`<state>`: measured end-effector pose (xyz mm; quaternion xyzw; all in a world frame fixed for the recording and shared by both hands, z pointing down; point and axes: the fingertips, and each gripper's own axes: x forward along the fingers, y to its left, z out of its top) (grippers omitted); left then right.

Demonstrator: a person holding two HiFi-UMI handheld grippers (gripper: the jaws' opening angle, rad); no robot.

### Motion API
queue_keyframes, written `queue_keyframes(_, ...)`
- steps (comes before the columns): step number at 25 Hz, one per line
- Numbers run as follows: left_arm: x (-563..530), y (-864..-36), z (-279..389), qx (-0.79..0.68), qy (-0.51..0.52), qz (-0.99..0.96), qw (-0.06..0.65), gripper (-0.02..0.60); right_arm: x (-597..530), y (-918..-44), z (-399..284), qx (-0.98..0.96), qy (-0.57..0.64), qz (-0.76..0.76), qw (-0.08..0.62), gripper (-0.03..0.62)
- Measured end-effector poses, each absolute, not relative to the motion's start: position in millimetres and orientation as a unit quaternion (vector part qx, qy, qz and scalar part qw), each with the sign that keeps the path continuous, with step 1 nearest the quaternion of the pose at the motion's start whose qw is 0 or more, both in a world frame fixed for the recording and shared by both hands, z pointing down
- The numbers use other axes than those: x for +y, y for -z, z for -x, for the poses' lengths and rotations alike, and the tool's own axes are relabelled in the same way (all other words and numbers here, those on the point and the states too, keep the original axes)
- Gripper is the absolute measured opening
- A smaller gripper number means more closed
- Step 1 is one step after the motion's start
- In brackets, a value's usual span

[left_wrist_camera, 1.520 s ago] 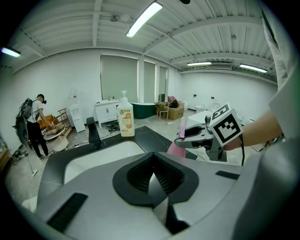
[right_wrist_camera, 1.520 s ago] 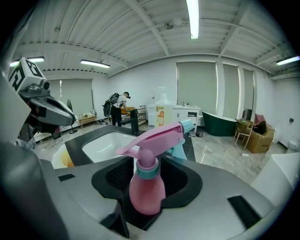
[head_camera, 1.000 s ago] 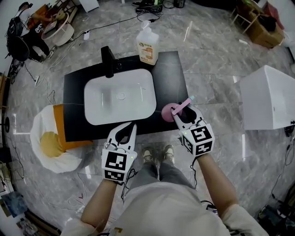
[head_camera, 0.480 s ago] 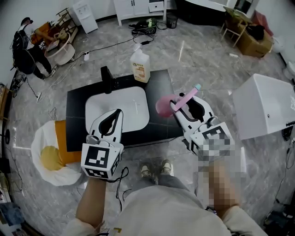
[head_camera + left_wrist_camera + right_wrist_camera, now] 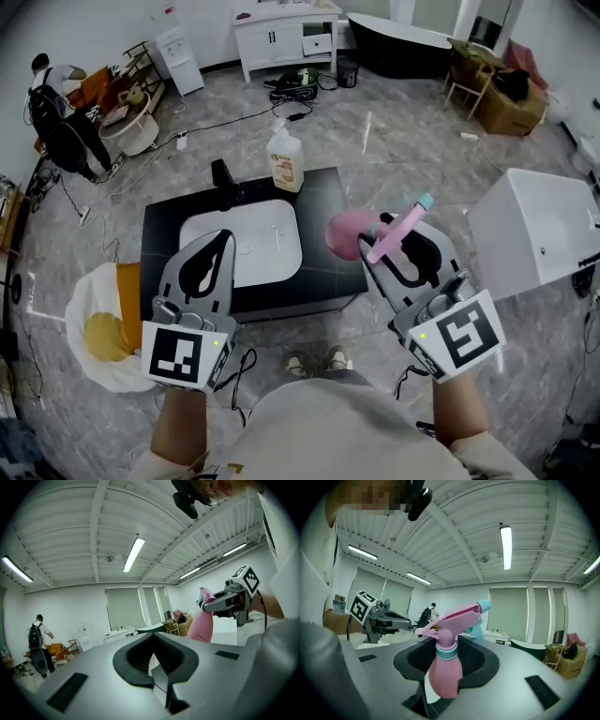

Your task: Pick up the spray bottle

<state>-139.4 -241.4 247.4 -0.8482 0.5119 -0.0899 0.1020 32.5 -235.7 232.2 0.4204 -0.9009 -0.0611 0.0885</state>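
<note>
In the head view the pink spray bottle [image 5: 347, 232] with a light-blue nozzle hangs in the air over the right end of the black counter [image 5: 323, 202]. My right gripper [image 5: 386, 236] is shut on its neck. The right gripper view shows the same bottle [image 5: 444, 670] upright between the jaws, trigger head pointing up and right. To the left of it my left gripper [image 5: 222, 241] is raised over the white sink [image 5: 202, 230], jaws together and empty. From the left gripper view [image 5: 152, 641], the bottle [image 5: 202, 626] appears at the right.
A black faucet [image 5: 222, 175] and a pump soap bottle [image 5: 285, 155] stand at the counter's back edge. A white box [image 5: 539, 225] is on the floor at the right, a white and orange tub [image 5: 98, 328] at the left. A person [image 5: 58, 122] stands far left.
Both grippers have risen toward the camera. The right one has carried the pink spray bottle up off the counter's right end; the left one rose empty.
</note>
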Motion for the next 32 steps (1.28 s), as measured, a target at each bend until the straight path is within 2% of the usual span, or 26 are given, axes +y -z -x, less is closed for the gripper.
queue_keyframes(16,-208,-292,143,0.518,0.116,0.845,0.069,0.018,-195,-293,-21,-0.908,0.026,-0.392,0.144,0.166)
queue_keyframes(32,-211,-294,140,0.519,0.112,0.845,0.064,0.018,-199,-300,-13,-0.913,0.013,-0.384,0.134,0.166)
